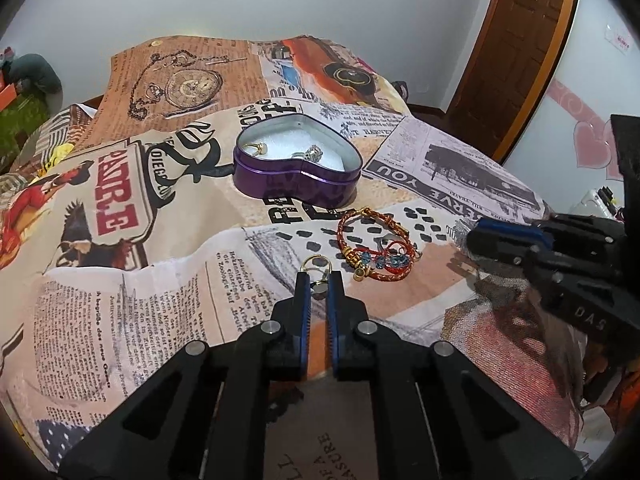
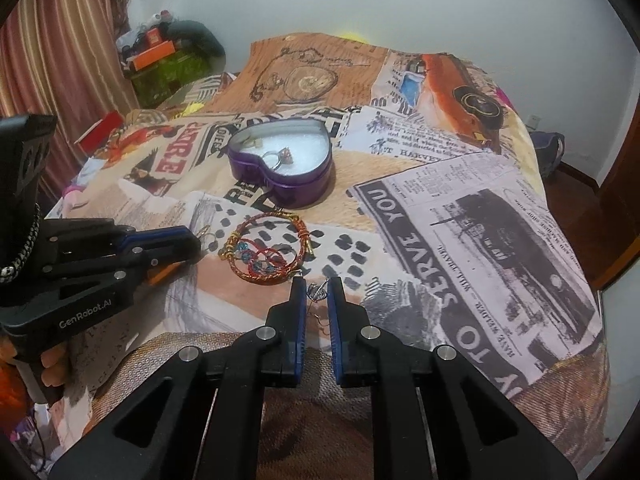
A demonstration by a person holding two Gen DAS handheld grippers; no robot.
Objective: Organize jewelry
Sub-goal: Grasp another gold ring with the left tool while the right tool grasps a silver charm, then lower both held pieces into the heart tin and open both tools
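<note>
Black hand-held gripper [image 1: 319,280], blue pads [image 1: 305,300]

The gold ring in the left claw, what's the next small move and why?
Probably carry it over to the open purple heart tin: the left claw is shut on the gold ring, and two rings already sit inside the tin.

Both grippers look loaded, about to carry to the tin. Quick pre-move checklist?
1. Left gripper shut on gold ring: ok.
2. Right gripper shut on thin silver piece: ok; what it is, cannot tell.
3. Heart-shaped tin open, lid off: ok.
4. Free space on the tin's white pad beside the two rings: ok.
5. Red bracelet clear of both grips: left ok; right cannot tell.
</note>
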